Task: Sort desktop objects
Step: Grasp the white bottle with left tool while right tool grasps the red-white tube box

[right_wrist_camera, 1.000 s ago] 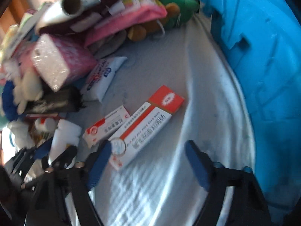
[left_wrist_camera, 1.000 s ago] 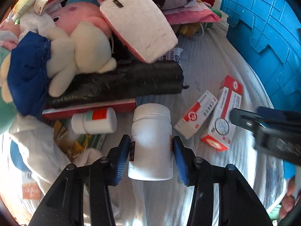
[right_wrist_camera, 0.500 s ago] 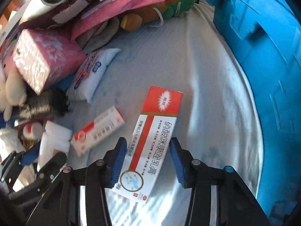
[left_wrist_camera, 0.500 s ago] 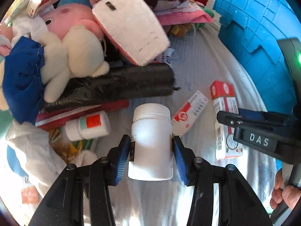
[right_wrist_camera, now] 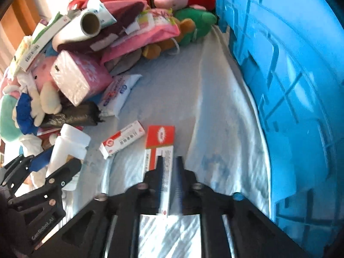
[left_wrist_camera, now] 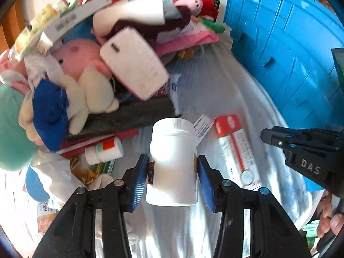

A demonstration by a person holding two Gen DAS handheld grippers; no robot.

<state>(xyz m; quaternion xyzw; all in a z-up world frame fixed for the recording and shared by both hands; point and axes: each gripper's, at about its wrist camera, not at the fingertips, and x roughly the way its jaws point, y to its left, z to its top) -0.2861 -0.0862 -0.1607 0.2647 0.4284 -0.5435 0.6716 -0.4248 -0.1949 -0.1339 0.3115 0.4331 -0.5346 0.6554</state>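
Observation:
My left gripper (left_wrist_camera: 173, 169) is shut on a white plastic bottle (left_wrist_camera: 173, 161) with a ribbed cap, held upright above the pale cloth; the same bottle (right_wrist_camera: 68, 148) shows at the left of the right wrist view. My right gripper (right_wrist_camera: 169, 167) is shut on a long red-and-white medicine box (right_wrist_camera: 160, 142), its blue pads pressing the box's narrow sides. In the left wrist view that medicine box (left_wrist_camera: 235, 148) lies to the right of the bottle. A smaller red-and-white carton (right_wrist_camera: 122, 138) rests on the cloth between the two grippers.
A big blue plastic crate (right_wrist_camera: 290, 86) fills the right side. A heap of plush toys (left_wrist_camera: 83, 81), tissue packs (right_wrist_camera: 79, 77), a foil roll (right_wrist_camera: 86, 25) and a red bag crowds the left and back. A small white bottle (left_wrist_camera: 104, 150) lies by the heap.
The right gripper closed from wide open onto the long medicine box and lifted a little. The left gripper rose slightly with the white bottle still held.

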